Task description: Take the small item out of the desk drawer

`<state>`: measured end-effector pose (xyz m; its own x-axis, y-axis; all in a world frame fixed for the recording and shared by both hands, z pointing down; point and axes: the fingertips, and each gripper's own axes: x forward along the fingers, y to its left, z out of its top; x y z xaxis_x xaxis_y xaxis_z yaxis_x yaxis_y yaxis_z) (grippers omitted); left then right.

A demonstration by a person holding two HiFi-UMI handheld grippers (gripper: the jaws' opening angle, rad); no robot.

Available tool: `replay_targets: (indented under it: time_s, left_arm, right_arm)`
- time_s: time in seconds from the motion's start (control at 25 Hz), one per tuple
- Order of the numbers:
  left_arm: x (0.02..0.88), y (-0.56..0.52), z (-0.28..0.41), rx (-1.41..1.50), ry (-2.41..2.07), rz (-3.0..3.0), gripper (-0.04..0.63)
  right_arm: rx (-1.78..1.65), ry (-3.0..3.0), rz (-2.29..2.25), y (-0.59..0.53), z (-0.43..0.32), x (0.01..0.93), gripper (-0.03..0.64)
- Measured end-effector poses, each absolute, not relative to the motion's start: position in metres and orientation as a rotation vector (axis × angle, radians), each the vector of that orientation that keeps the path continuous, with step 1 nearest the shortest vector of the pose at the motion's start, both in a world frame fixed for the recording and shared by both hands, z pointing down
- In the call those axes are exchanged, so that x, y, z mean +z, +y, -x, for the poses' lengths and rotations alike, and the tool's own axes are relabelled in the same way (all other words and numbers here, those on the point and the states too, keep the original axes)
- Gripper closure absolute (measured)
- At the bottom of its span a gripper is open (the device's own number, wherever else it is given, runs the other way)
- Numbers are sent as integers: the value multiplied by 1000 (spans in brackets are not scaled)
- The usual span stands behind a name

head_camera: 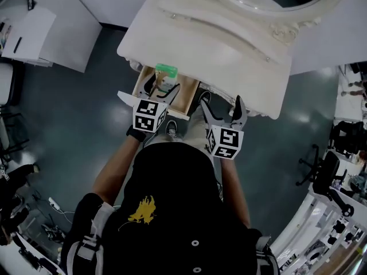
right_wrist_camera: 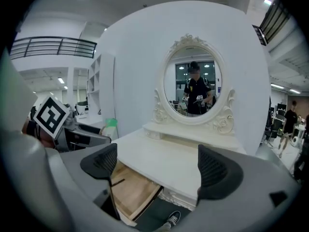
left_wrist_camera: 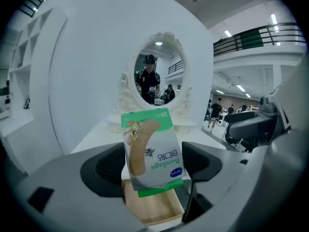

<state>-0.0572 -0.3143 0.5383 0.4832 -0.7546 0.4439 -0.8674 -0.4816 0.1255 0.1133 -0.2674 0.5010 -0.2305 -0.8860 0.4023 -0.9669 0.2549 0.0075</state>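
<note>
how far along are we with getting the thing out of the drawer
Done: the drawer stands open, and the bandage box is gripped in the left claw, clear above the drawer. In hand: the box, held in the air. The right claw is open and empty. Left: setting the box down, perhaps on the desk top; it is not yet placed.

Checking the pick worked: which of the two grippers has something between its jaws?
The left gripper: it is closed on the green-and-white bandage packet, above the open drawer. The right gripper has its jaws apart, empty.
</note>
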Motion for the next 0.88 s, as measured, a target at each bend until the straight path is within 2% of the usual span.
replay_targets:
  time_s: [0.36,0.88]
  left_arm:
    - [448,-305,58,285,-1505,-2569,220]
    - [387,-284,51,242,-1616,-2738,229]
  right_arm:
    - [240,-2293,-1718,-267,-102,457,81]
    - [148,-2364,-1744,-263,-100,417,90]
